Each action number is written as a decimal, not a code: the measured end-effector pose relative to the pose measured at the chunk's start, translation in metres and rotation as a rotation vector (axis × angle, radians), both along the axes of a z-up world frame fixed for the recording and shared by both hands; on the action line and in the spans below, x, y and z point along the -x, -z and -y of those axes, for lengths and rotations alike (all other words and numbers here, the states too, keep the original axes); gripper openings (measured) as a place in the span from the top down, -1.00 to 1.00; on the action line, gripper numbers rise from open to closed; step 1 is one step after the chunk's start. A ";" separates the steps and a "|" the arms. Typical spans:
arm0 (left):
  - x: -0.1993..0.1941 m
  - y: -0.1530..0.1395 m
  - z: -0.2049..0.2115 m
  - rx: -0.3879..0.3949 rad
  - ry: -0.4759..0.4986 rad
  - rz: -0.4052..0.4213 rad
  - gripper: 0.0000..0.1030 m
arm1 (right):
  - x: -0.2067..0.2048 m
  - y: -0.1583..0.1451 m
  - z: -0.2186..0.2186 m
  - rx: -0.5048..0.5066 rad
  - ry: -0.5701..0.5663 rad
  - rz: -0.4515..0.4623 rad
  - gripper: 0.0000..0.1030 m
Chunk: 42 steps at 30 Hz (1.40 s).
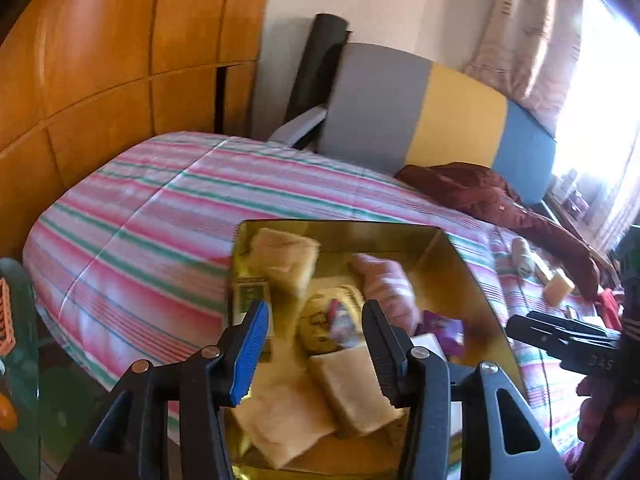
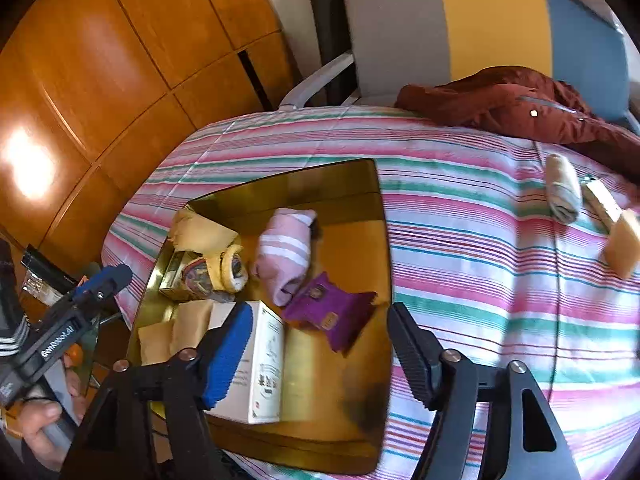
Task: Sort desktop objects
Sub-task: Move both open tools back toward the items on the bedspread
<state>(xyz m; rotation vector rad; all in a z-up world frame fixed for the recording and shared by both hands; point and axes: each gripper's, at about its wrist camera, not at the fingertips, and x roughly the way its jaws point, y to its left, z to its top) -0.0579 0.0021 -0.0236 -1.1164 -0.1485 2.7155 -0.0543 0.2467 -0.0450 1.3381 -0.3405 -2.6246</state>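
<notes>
Striped pink-and-green bedding [image 2: 460, 216] carried a shiny gold rectangular tin [image 2: 372, 208] collecting sorted items; both grippers, left [image 1: 316, 344] and right [image 2: 320, 356], hovered above it, jaws apart and empty, a white box [image 2: 266, 360] just beneath.

A big bed [image 2: 460, 240] with a pink, green and white striped blanket [image 1: 160, 208] fills the room. Behind it stands a headboard [image 2: 480, 28] in grey, yellow and blue. Shiny orange wood cupboards [image 1: 100, 60] cover the wall on the left. Bright sun comes through a window [image 1: 600, 100] with pink curtains [image 1: 532, 32].
</notes>
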 end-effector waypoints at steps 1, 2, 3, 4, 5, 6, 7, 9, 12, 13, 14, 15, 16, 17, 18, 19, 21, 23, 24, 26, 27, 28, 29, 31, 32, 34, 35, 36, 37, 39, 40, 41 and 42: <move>-0.001 -0.001 -0.005 0.001 0.016 -0.001 0.05 | -0.003 -0.001 -0.003 -0.005 0.012 -0.005 -0.47; -0.002 -0.001 -0.009 0.001 0.027 -0.001 0.05 | -0.006 -0.003 -0.006 -0.010 0.021 -0.011 -0.49; -0.003 -0.001 -0.013 0.000 0.040 0.002 0.05 | -0.008 -0.004 -0.009 -0.016 0.028 -0.016 -0.49; -0.004 -0.001 -0.017 0.001 0.056 0.003 0.05 | -0.010 -0.005 -0.012 -0.023 0.035 -0.017 -0.49; -0.005 -0.001 -0.021 0.001 0.066 0.005 0.05 | -0.011 -0.005 -0.014 -0.032 0.043 -0.018 -0.50; -0.006 0.000 -0.025 -0.001 0.077 0.009 0.05 | -0.012 -0.006 -0.016 -0.040 0.053 -0.019 -0.53; -0.007 0.001 -0.029 -0.004 0.090 0.015 0.05 | -0.014 -0.006 -0.020 -0.046 0.063 -0.019 -0.54; -0.009 0.002 -0.037 -0.002 0.111 0.019 0.05 | -0.018 -0.004 -0.029 -0.040 0.087 -0.014 -0.54; -0.011 0.002 -0.046 -0.005 0.139 0.028 0.05 | -0.023 -0.001 -0.043 -0.042 0.125 -0.002 -0.58; -0.012 0.002 -0.051 -0.004 0.150 0.031 0.05 | -0.024 0.000 -0.047 -0.043 0.135 0.003 -0.58; -0.012 0.002 -0.053 -0.003 0.156 0.031 0.05 | -0.026 0.001 -0.052 -0.043 0.146 0.008 -0.59; -0.013 0.002 -0.057 0.002 0.165 0.031 0.05 | -0.027 0.002 -0.057 -0.043 0.159 0.013 -0.60; -0.014 0.001 -0.061 0.006 0.176 0.029 0.05 | -0.029 0.004 -0.063 -0.042 0.172 0.018 -0.64; -0.014 0.000 -0.065 0.007 0.187 0.027 0.05 | -0.031 0.005 -0.068 -0.041 0.185 0.022 -0.64; -0.015 0.000 -0.067 0.007 0.193 0.027 0.05 | -0.032 0.006 -0.074 -0.041 0.200 0.029 -0.65; -0.015 -0.001 -0.071 0.006 0.203 0.029 0.05 | -0.034 0.008 -0.081 -0.043 0.217 0.037 -0.66; -0.015 -0.003 -0.077 0.004 0.220 0.031 0.05 | -0.038 0.011 -0.094 -0.054 0.253 0.055 -0.70; -0.017 -0.004 -0.086 0.009 0.244 0.030 0.04 | -0.043 0.013 -0.108 -0.052 0.285 0.066 -0.70; -0.018 -0.005 -0.090 0.010 0.256 0.031 0.04 | -0.046 0.014 -0.118 -0.048 0.305 0.074 -0.71; -0.020 -0.004 -0.098 0.010 0.277 0.037 0.04 | -0.052 0.016 -0.136 -0.049 0.354 0.089 -0.73; -0.021 -0.003 -0.103 0.013 0.289 0.037 0.04 | -0.056 0.017 -0.147 -0.051 0.380 0.095 -0.73; -0.022 -0.003 -0.108 0.017 0.302 0.036 0.04 | -0.060 0.018 -0.158 -0.050 0.404 0.100 -0.73; -0.022 -0.003 -0.112 0.021 0.311 0.037 0.04 | -0.063 0.018 -0.167 -0.049 0.424 0.104 -0.73; -0.024 -0.002 -0.121 0.024 0.335 0.044 0.03 | -0.072 0.019 -0.190 -0.057 0.473 0.112 -0.75; -0.025 -0.002 -0.123 0.025 0.341 0.045 0.03 | -0.076 0.019 -0.200 -0.064 0.496 0.115 -0.76; -0.027 -0.001 -0.129 0.030 0.357 0.048 0.03 | -0.084 0.019 -0.223 -0.067 0.547 0.119 -0.76; -0.028 0.000 -0.133 0.031 0.364 0.050 0.03 | -0.088 0.019 -0.234 -0.062 0.570 0.119 -0.76; -0.029 0.000 -0.137 0.032 0.373 0.054 0.03 | -0.092 0.019 -0.245 -0.054 0.595 0.119 -0.76; -0.030 0.000 -0.139 0.032 0.378 0.055 0.03 | -0.097 0.019 -0.258 -0.044 0.627 0.118 -0.76; -0.032 0.000 -0.146 0.037 0.395 0.058 0.03 | -0.106 0.019 -0.281 -0.018 0.684 0.110 -0.76; -0.033 0.001 -0.149 0.040 0.401 0.059 0.03 | -0.111 0.019 -0.294 0.001 0.713 0.104 -0.76; -0.034 0.001 -0.152 0.042 0.406 0.059 0.03 | -0.115 0.020 -0.306 0.024 0.743 0.100 -0.76; -0.034 0.001 -0.155 0.043 0.414 0.061 0.03 | -0.120 0.020 -0.319 0.049 0.774 0.094 -0.76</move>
